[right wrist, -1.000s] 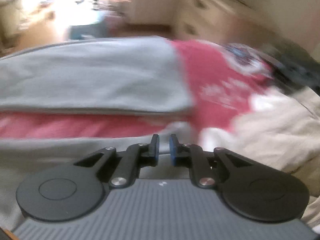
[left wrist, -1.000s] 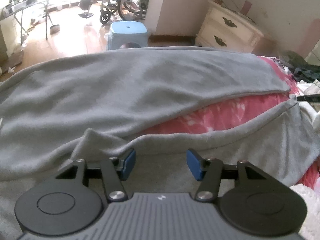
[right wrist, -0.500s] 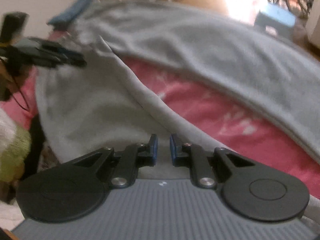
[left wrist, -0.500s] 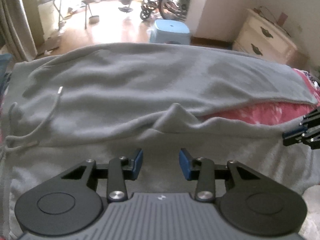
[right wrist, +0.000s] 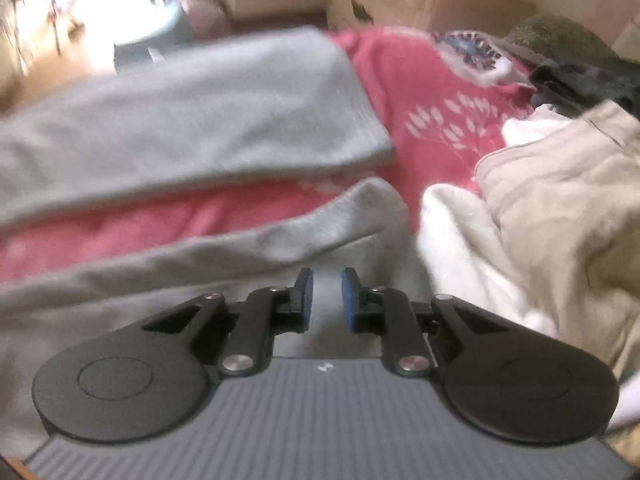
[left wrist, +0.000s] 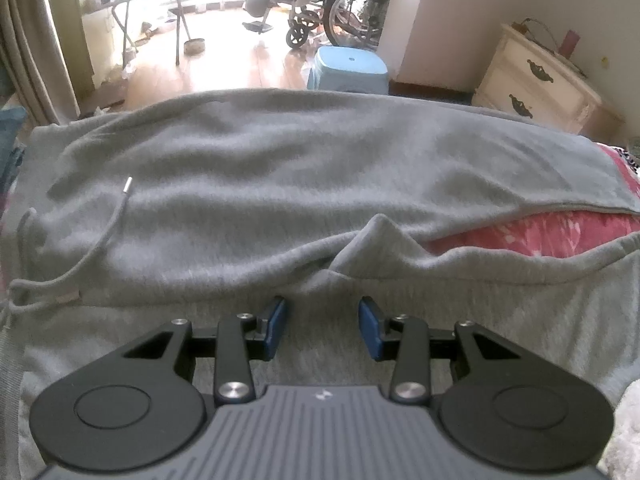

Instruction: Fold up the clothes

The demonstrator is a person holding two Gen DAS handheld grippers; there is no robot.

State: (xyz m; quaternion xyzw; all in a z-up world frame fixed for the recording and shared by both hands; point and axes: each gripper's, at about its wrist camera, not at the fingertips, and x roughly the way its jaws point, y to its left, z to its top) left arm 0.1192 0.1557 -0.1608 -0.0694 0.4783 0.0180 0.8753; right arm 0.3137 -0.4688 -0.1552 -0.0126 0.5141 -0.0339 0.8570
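Observation:
Grey sweatpants [left wrist: 280, 184] lie spread across a red patterned bedcover [left wrist: 540, 236], legs running to the right, with a drawstring [left wrist: 108, 224] at the waist on the left. My left gripper [left wrist: 323, 326] is open and empty, low over the near leg beside a raised fold at the crotch [left wrist: 380, 236]. In the right wrist view the two leg ends [right wrist: 280, 128] lie apart with the red cover [right wrist: 420, 92] between them. My right gripper [right wrist: 326, 300] is slightly open and empty over the near leg's cuff [right wrist: 360, 216].
White and beige clothes [right wrist: 540, 208] are heaped to the right of the cuffs, with dark clothes [right wrist: 580, 68] behind. Beyond the bed are a blue stool [left wrist: 348, 72], a cream nightstand [left wrist: 536, 80], a wheelchair [left wrist: 340, 16] and wooden floor.
My left gripper has moved left along the pants toward the waist, bringing the drawstring into view. My right gripper swung back to the leg cuffs and its jaws have parted slightly.

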